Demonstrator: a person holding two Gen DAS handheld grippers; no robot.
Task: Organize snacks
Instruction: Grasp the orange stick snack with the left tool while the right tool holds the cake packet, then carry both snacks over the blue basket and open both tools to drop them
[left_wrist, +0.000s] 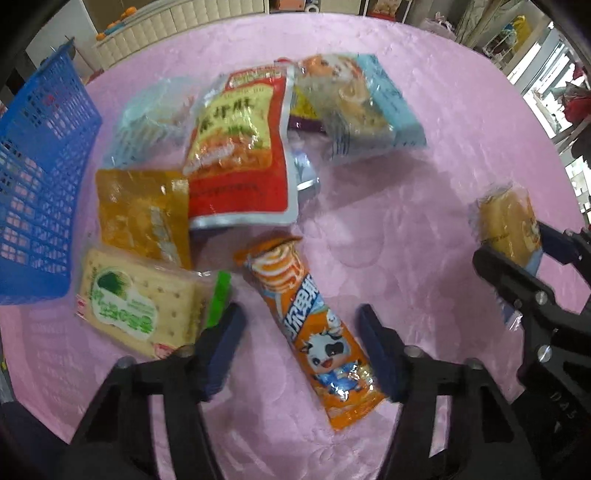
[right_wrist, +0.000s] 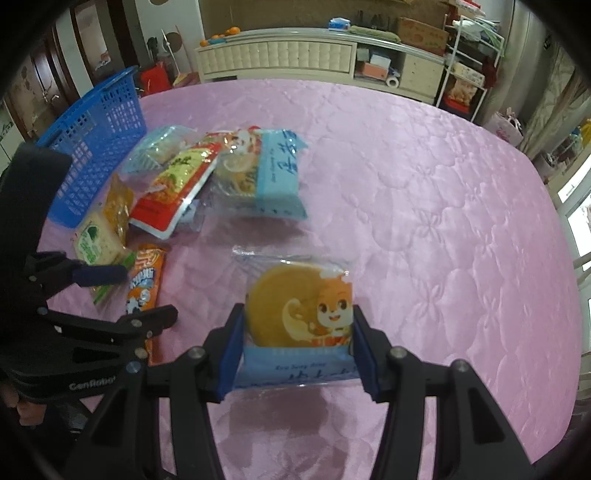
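Right now your right tongs (right_wrist: 299, 352) are clenched on a clear-wrapped round cake packet (right_wrist: 299, 321) with an orange cartoon character and a blue band along its lower edge; the blue pads (right_wrist: 232, 354) press both side edges, and the packet is lifted above the pink quilted bench (right_wrist: 424, 206), casting a shadow on the cloth below. In the left wrist view the same packet (left_wrist: 508, 225) appears at the right edge, gripped between the dark fingers of the right tongs (left_wrist: 517, 254).

Your left tongs (left_wrist: 299, 347) are spread wide and grasp nothing. They straddle the orange stick snack with a cartoon cow (left_wrist: 314, 328), which lies flat on the bench between the two pads without visibly touching either one. The left pad (left_wrist: 223, 339) sits just beside the green end of the cracker packet (left_wrist: 136, 306).

Beyond these, the remaining snacks lie in a loose pile. The red and yellow pouch (left_wrist: 240, 151) overlaps the yellow translucent packet (left_wrist: 142, 214) at its left side, with a pale blue wrapped snack (left_wrist: 147, 122) behind them. A larger blue cake packet (left_wrist: 358, 107) lies to the right of the red pouch, resting partly on other wrappers, among them a purple one (left_wrist: 301, 120).

The blue plastic basket (left_wrist: 40, 177) stands at the left edge of the bench, close to the pile; from these views you cannot tell what is inside it.
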